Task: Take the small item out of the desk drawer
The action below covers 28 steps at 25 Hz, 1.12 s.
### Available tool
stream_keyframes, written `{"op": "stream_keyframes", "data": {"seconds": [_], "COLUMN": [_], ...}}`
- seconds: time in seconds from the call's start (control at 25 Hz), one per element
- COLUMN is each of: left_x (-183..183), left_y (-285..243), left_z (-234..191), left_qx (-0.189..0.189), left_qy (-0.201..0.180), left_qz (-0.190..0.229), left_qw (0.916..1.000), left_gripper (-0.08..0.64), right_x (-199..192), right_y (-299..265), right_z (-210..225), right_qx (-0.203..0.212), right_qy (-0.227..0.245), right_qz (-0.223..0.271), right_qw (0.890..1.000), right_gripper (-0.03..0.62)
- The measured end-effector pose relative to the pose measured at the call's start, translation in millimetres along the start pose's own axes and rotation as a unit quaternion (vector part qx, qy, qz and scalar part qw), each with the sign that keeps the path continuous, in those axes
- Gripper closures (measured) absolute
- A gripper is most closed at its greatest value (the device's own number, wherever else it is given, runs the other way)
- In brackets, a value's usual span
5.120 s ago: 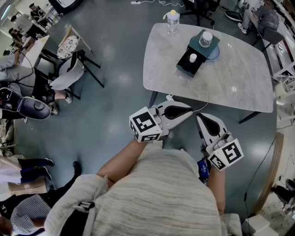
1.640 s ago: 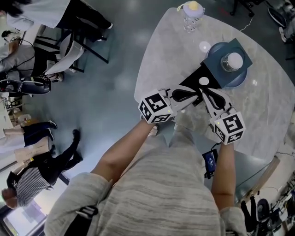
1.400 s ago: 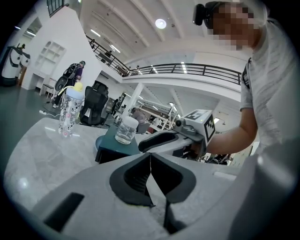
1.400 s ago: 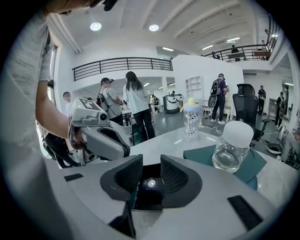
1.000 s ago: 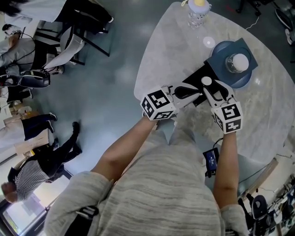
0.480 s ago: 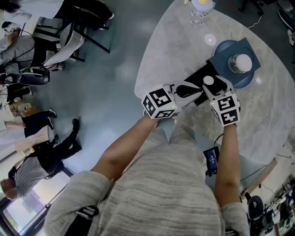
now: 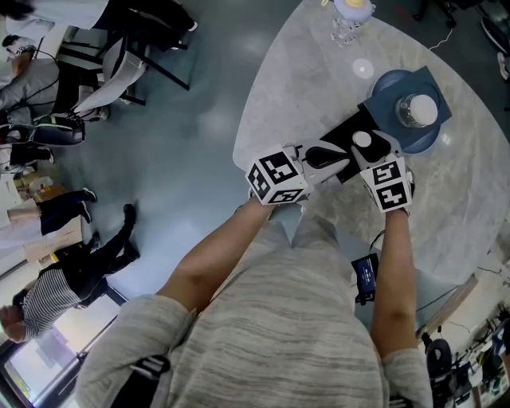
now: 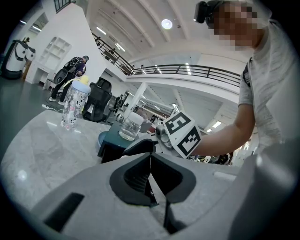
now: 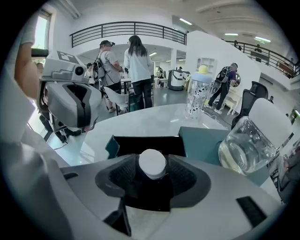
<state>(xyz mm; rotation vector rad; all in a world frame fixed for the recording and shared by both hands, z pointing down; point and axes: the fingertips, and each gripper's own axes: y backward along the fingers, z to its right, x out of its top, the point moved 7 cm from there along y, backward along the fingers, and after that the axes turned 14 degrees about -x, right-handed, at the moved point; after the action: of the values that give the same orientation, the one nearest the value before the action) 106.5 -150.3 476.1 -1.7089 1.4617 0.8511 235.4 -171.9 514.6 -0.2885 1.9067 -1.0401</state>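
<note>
A small white round item [image 9: 153,162] sits in the open dark drawer [image 7: 344,127] of a teal desk box [image 7: 425,77] on the marble table. My right gripper [image 9: 153,175] reaches down into the drawer. Its jaws stand wide, one on each side of the item, and I see no pad pressing it. From the head view the item [image 7: 362,140] shows just past the right gripper [image 7: 368,148]. My left gripper [image 7: 338,153] hovers by the drawer's near left corner. In its own view the left gripper [image 8: 151,158] is shut with nothing between the jaws.
A glass jar [image 9: 248,140] stands on top of the teal box, close to the right of my right gripper. A patterned bottle with a yellow cap [image 7: 351,14] stands at the table's far edge [image 7: 255,103]. People and chairs are on the floor to the left.
My right gripper has moved forward and down over the drawer until its jaws straddle the white item. The left gripper has hardly moved.
</note>
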Motion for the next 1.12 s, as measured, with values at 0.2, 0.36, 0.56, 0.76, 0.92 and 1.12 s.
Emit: {"op": "stream_keyframes", "data": {"seconds": [0.2,0.36,0.56,0.76,0.92,1.12], "left_x": [0.0,-1.6,-4.7,-5.7,-6.7,-5.5], "left_y": [1.4,3.3,5.6,7.9,10.7,15.3], "left_z": [-0.6,-1.8,-0.9,-0.2,2.4,4.3], "left_qx": [0.003,0.006,0.007,0.008,0.009,0.011], "left_qy": [0.002,0.001,0.004,0.004,0.004,0.001], "left_qz": [0.001,0.002,0.003,0.003,0.004,0.008], "left_qw": [1.0,1.0,1.0,1.0,0.9999,0.9999], "left_gripper": [0.545,0.545,0.545,0.545,0.545,0.545], "right_x": [0.8,0.1,-0.7,0.3,-0.7,0.7], "right_y": [-3.6,-7.4,-9.4,-10.7,-10.0,-6.2], "right_z": [-0.3,-2.7,-4.4,-4.9,-5.9,-5.9], "right_qx": [-0.007,-0.012,-0.019,-0.022,-0.025,-0.031], "right_qy": [0.01,0.018,0.028,0.03,0.023,0.018], "right_qz": [-0.011,-0.021,-0.027,-0.029,-0.032,-0.028], "right_qw": [1.0,1.0,0.999,0.999,0.999,0.999], "right_gripper": [0.401,0.402,0.405,0.411,0.414,0.416]}}
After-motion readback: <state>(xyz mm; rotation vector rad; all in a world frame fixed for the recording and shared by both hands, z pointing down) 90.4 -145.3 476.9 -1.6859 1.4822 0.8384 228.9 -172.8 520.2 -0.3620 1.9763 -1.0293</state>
